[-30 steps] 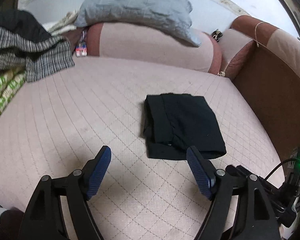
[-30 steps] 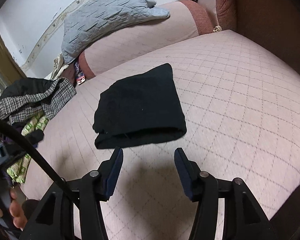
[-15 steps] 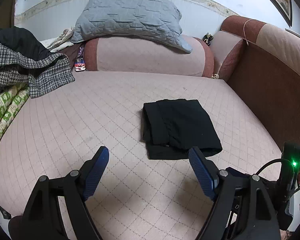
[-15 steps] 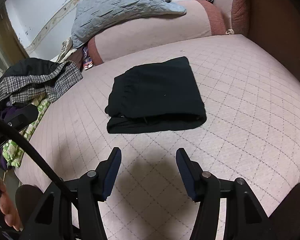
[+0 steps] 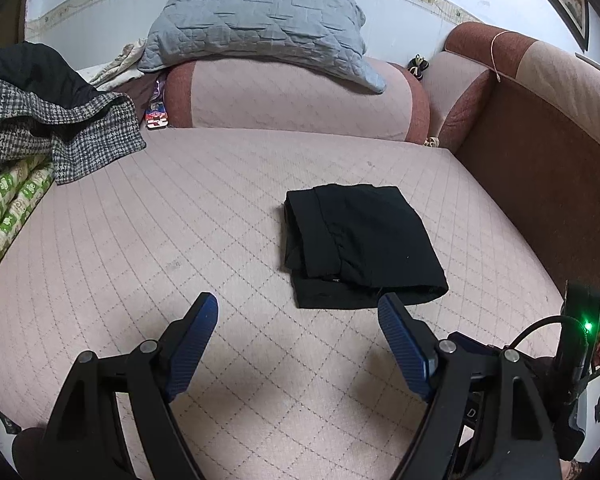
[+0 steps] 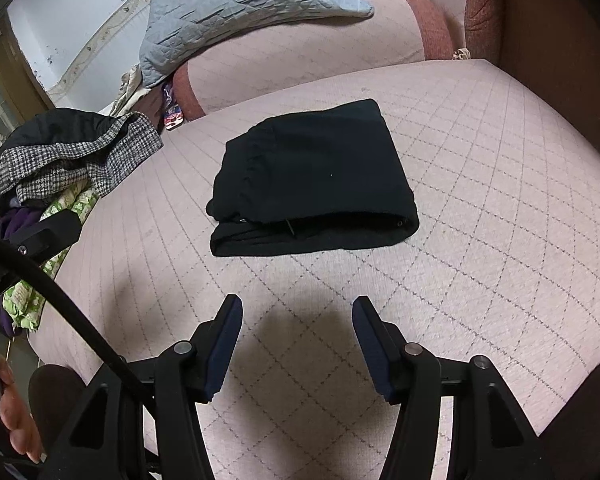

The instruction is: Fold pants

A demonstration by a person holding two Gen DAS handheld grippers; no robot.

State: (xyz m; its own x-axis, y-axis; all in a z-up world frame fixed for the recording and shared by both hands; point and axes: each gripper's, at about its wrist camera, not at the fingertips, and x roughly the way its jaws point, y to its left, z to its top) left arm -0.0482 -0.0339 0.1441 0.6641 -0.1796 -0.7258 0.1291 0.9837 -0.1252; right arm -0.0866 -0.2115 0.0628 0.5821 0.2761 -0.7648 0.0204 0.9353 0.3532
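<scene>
Black pants lie folded into a compact rectangle on the pink quilted sofa seat; the right wrist view shows the same pants from nearer. My left gripper hangs open above the seat, short of the bundle's near edge, with nothing between its blue pads. My right gripper is also open and empty, hovering in front of the pants with bare quilted fabric beneath it. Neither gripper touches the cloth.
A grey quilted pillow rests on the sofa back. A houndstooth and black pile of clothes sits at the left over green-patterned fabric. The brown armrest bounds the right side. A hand shows at the lower left.
Both grippers have drawn back from the folded pants, which now sit farther from the fingertips and lie still. The views have levelled, showing more of the sofa back.
</scene>
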